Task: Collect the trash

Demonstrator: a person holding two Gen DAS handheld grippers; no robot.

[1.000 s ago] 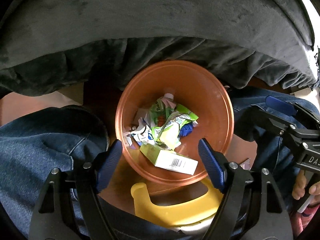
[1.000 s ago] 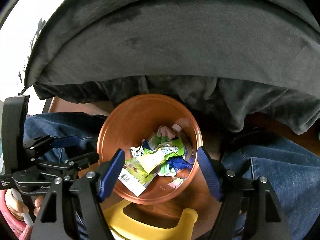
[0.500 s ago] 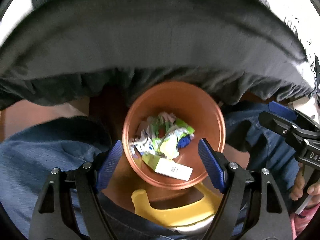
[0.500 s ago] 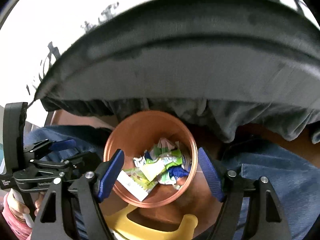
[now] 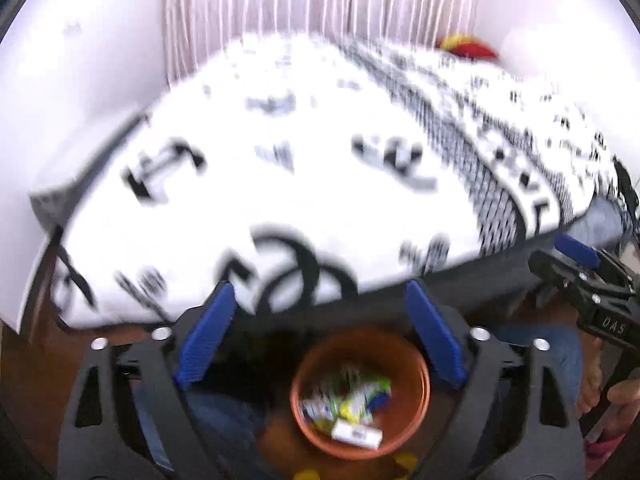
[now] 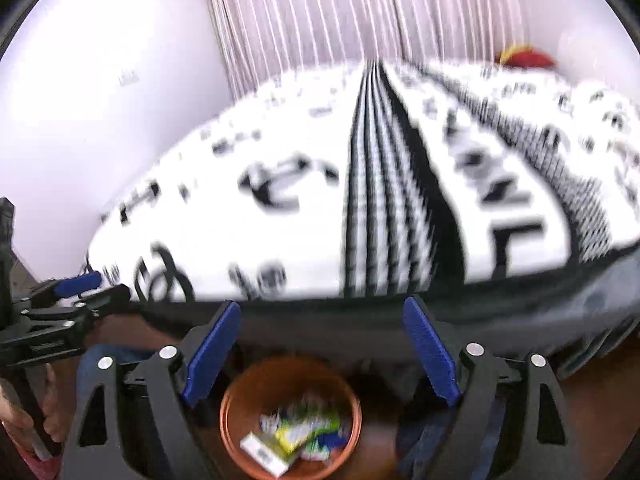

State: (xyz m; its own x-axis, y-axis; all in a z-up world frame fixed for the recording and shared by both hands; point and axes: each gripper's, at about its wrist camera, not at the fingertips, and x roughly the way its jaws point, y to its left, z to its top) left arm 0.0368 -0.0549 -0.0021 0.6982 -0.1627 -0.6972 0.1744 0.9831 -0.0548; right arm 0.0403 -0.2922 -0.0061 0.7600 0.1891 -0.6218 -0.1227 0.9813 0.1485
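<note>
Both hand-held grippers — left (image 5: 316, 336) and right (image 6: 322, 344) — stood wide and empty above the orange bin (image 5: 416, 420) of wrappers (image 6: 304, 432), facing the patterned bed (image 6: 304, 240).

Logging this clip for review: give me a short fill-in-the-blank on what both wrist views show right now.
1. The crumpled wrappers lie inside a round bin whose colour is ____.
2. Neither the left gripper nor the right gripper holds anything; both are ____.
3. The bed cover behind the bin is white with ____ print.
4. The pads on the fingers are ____ in colour.

Missing words: orange; open; black; blue
</note>
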